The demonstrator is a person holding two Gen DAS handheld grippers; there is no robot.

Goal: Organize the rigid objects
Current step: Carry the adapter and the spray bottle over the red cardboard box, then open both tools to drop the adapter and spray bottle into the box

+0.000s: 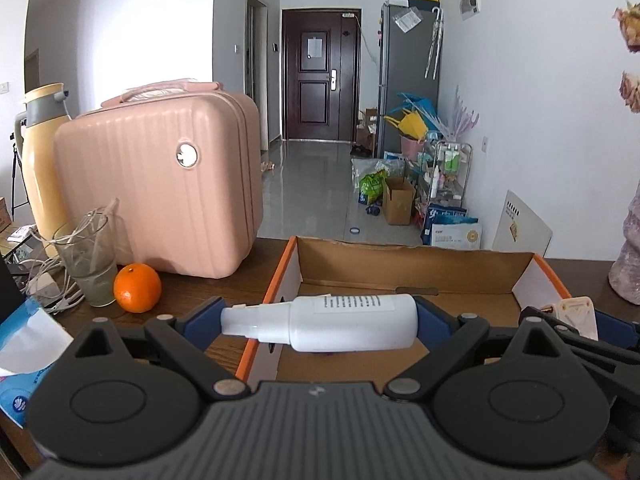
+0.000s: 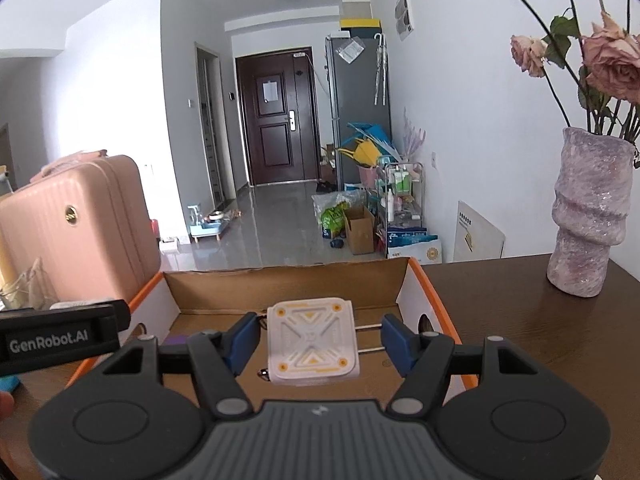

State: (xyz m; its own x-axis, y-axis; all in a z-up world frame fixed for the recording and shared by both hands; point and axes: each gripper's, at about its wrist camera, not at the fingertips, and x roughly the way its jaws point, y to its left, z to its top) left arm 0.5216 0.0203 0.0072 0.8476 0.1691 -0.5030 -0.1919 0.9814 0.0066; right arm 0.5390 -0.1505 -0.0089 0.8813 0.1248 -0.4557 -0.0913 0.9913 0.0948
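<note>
A white spray bottle (image 1: 352, 322) lies crosswise between the blue pads of my left gripper (image 1: 320, 320), which is shut on it, cap end to the left. It hangs over the near left part of an open cardboard box (image 1: 400, 260) with an orange rim. My right gripper (image 2: 319, 338) is shut on a white square charger plug (image 2: 308, 348) with yellow marks. Its metal prongs rest against the right pad, and it is held over the same box (image 2: 288, 280). That plug (image 1: 576, 316) also shows at the right edge of the left wrist view.
On the dark wooden table stand a pink hard case (image 1: 160, 184), an orange (image 1: 137, 288), a glass (image 1: 90, 264) with cables, a yellow thermos (image 1: 38, 160) and a blue tissue pack (image 1: 24, 344) to the left of the box. A mottled vase (image 2: 588, 216) of dried roses stands to its right.
</note>
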